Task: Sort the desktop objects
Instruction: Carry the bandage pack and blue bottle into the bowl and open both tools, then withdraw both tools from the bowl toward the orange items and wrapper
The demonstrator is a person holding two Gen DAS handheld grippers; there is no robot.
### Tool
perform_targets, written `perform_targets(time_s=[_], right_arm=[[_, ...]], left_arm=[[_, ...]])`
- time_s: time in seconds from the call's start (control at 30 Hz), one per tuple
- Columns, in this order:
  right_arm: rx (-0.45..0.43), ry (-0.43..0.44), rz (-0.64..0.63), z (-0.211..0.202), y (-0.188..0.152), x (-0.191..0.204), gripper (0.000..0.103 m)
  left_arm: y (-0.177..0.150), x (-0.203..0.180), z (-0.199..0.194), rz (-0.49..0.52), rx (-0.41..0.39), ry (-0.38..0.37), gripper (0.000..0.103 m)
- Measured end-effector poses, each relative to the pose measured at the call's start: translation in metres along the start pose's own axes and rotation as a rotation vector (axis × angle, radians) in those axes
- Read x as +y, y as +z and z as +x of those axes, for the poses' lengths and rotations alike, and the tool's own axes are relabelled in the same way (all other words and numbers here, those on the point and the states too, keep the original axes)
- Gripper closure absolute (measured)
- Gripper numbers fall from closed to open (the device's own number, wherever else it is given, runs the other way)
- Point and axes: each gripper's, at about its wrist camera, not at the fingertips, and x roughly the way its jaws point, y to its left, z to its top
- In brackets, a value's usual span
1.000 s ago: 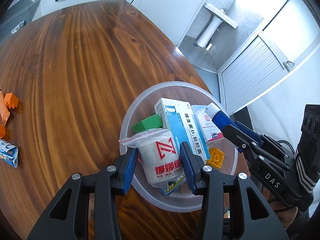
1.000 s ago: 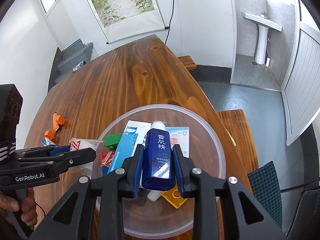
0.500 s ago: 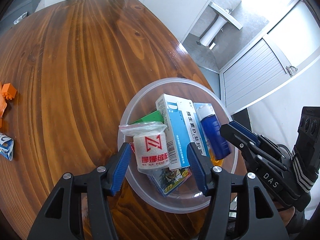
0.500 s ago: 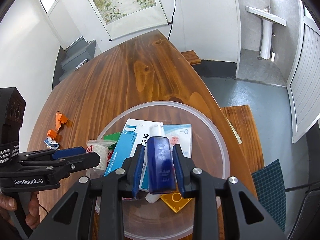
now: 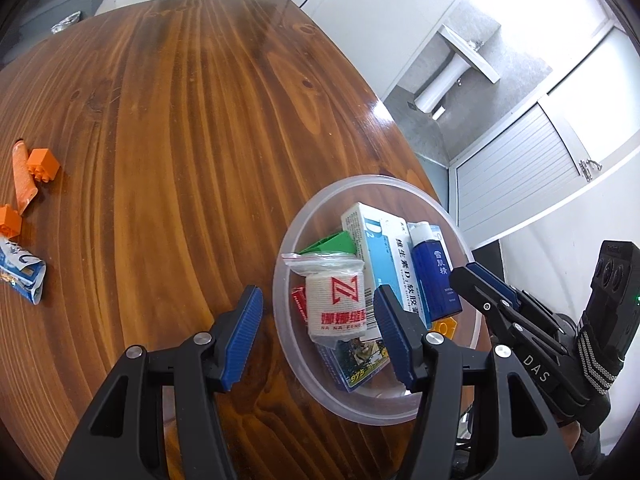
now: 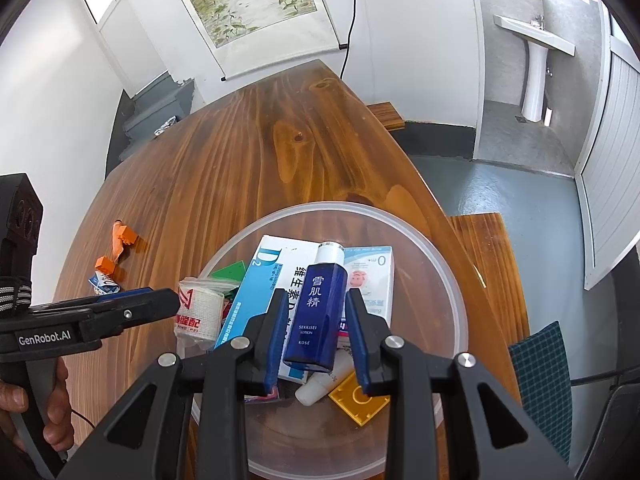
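Nearest us, our right gripper [image 6: 316, 330] pinched the blue bottle [image 6: 318, 316] over the clear bowl [image 6: 448, 280], the bottle's long axis running straight out along the fingers, white cap farthest from us. Our left gripper [image 5: 318, 332] had just been opening; its fingers stood spread, with the bandage roll [image 5: 337, 306] lying loose in the bowl between them. Well beyond, on the table [image 5: 180, 120], sat the orange blocks [image 5: 42, 164], nearer our left hand, which we judged should fetch them
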Motion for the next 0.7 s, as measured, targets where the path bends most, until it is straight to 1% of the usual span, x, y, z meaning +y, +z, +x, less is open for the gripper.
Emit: perform_targets(time_s=[0.13,0.27,0.37,0.47,0.6,0.7], right_arm=[[0.001,0.001,-0.002,0.001,-0.001,0.003,0.070],[0.003,0.001,-0.008,0.002,-0.002,0.007,0.070],[0.006,-0.001,-0.012,0.001,-0.003,0.008,0.070],[0.007,-0.005,-0.012,0.001,-0.004,0.008,0.070],[0.009,-0.013,-0.012,-0.001,-0.007,0.008,0.070],[0.009,-0.016,-0.020,-0.002,-0.007,0.011,0.070]], left_arm=[[-0.001,0.009,0.001,-0.030,0.004,0.008,0.042],[-0.002,0.013,0.009,-0.044,0.048,0.032,0.042],[-0.003,0.015,0.014,-0.053,0.068,0.009,0.041],[-0.002,0.011,0.018,-0.030,0.053,0.017,0.041],[0.000,0.002,0.025,0.016,0.045,0.017,0.036],[0.000,-0.001,0.025,0.034,0.045,0.015,0.036]])
